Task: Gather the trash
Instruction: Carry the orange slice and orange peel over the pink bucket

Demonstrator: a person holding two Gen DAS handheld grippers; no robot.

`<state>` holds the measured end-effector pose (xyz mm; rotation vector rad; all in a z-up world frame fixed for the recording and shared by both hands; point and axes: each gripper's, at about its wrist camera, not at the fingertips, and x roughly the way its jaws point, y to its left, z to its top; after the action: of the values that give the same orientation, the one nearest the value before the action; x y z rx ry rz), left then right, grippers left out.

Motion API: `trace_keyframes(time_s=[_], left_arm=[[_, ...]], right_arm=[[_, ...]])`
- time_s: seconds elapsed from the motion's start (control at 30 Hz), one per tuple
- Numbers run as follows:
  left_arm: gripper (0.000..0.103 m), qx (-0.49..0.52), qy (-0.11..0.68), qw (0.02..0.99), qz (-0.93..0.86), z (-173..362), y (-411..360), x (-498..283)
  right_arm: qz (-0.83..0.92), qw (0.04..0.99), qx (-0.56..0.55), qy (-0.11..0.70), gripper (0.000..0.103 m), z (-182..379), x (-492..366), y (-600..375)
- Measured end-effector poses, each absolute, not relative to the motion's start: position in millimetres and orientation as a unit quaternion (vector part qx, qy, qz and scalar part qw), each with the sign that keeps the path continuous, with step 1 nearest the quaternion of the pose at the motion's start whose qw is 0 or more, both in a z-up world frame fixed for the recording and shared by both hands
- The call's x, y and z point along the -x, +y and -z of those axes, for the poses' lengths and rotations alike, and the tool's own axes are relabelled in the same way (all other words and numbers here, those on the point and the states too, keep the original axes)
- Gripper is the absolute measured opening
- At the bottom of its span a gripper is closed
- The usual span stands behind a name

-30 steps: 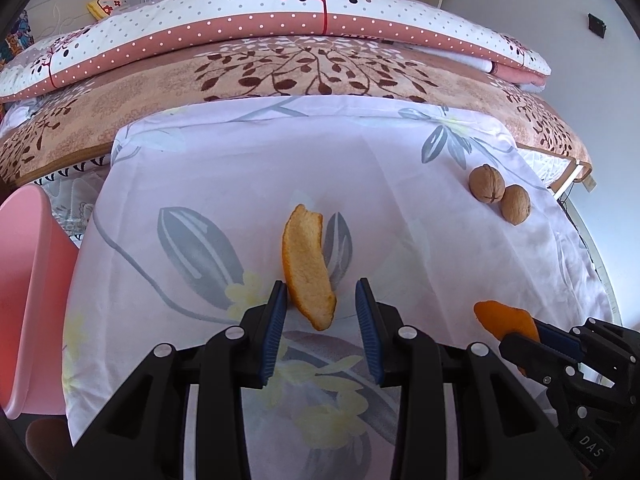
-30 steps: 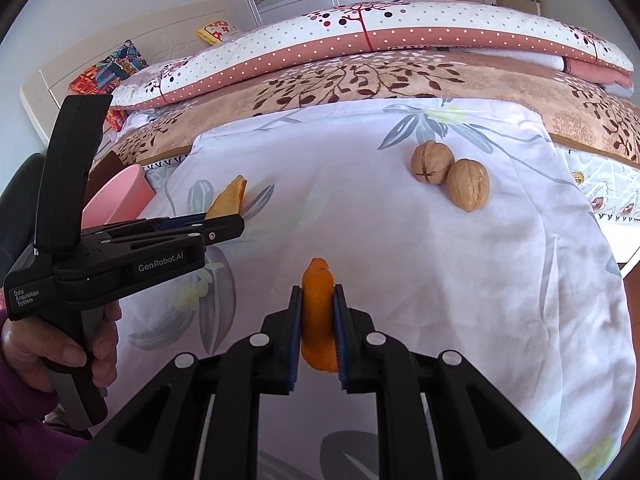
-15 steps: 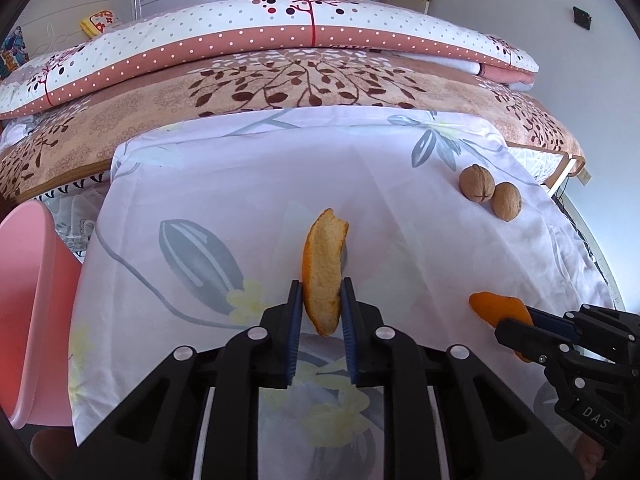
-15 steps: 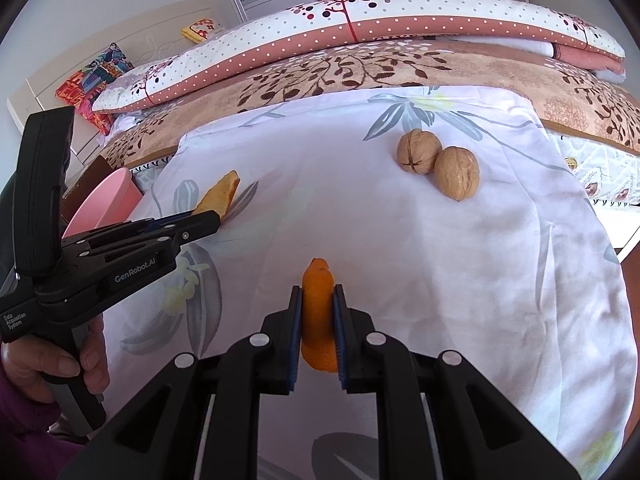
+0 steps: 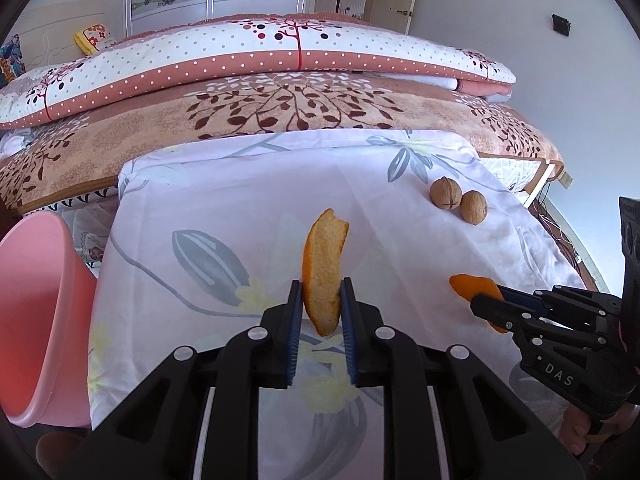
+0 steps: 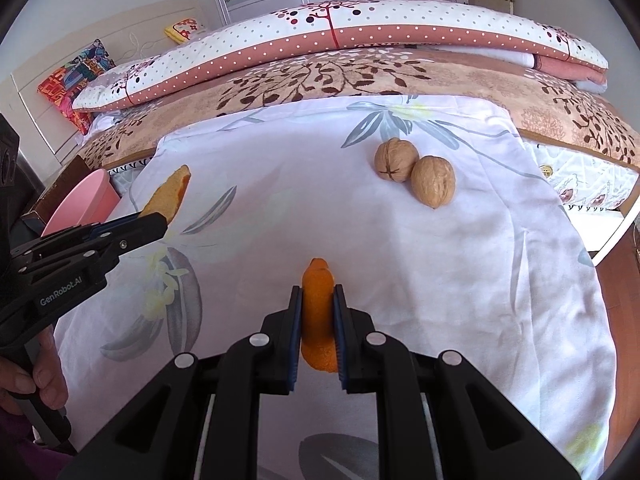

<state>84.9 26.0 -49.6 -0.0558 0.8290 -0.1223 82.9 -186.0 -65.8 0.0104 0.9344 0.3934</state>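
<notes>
Clamping the long orange peel (image 5: 322,268) near its lower end, your left gripper (image 5: 320,312) has its pads pressed on both faces so the strip stands upright and clear of the floral sheet (image 5: 240,184), while your right gripper (image 6: 317,312) is closed on the smaller peel piece (image 6: 318,300) the same way, which leaves both scraps ready to carry. Off the sheet's left edge, the pink bin (image 5: 36,312) gapes toward you; no trash shows inside it, though its bottom is hidden. Beyond the peels, the two walnuts (image 6: 414,170) lie touching on the sheet, untouched by either gripper.
</notes>
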Motion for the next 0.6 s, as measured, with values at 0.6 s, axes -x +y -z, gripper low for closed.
trace_keyframes(time_s=[0.6], left_arm=[[0.018,0.057,0.341,0.938,0.015,7.0,82.8,-46.0]], right_arm=[[-0.239,0.885,0.022,0.399,0.014,15.9,-85.8,-113.3]])
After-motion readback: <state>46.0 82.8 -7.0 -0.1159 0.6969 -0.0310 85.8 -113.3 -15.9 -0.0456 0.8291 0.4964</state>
